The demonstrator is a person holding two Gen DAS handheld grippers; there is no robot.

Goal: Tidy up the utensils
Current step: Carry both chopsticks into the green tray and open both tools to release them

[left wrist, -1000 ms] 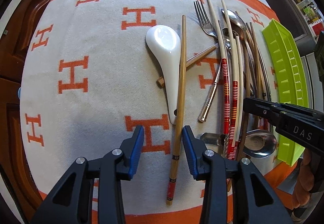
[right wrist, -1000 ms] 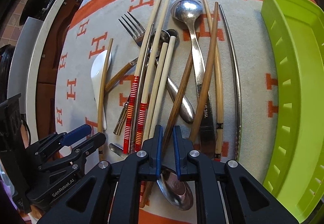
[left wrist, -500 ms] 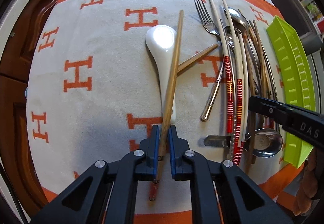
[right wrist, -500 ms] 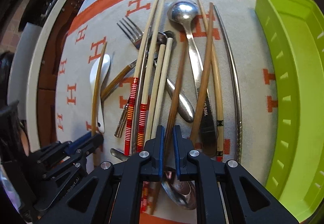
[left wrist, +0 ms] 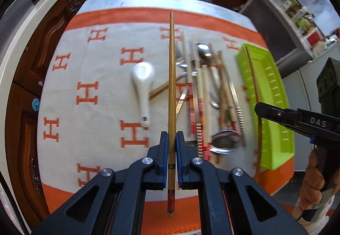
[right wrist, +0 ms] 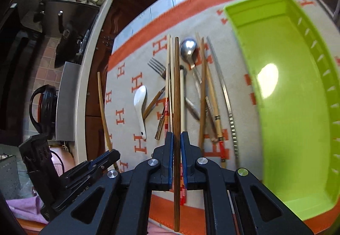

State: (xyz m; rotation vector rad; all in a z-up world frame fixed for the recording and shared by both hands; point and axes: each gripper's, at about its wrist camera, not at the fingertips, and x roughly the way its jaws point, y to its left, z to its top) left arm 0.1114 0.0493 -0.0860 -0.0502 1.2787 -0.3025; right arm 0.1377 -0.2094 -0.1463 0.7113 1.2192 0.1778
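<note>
The left gripper (left wrist: 172, 139) pinches a light bamboo chopstick (left wrist: 171, 86) between its blue pads, and the stick is lifted above the cloth. The right gripper (right wrist: 176, 141) is closed on a dark brown chopstick (right wrist: 176, 107), also raised off the pile.

The surface is a cream cloth (left wrist: 102, 77) with an orange border and orange H letters, spread on a pale countertop. On it lie a white ceramic spoon (left wrist: 143, 84), a fork (right wrist: 158, 67), a metal spoon (right wrist: 188, 49) and several more chopsticks, some with red striped ends, all close together in one heap. A lime green tray (right wrist: 286, 107) stands just beside the heap, at its right.

Around the counter there are dark wooden cabinet doors (left wrist: 27, 64). A black kettle (right wrist: 43, 107) stands on a tiled floor at the left in the right wrist view.
</note>
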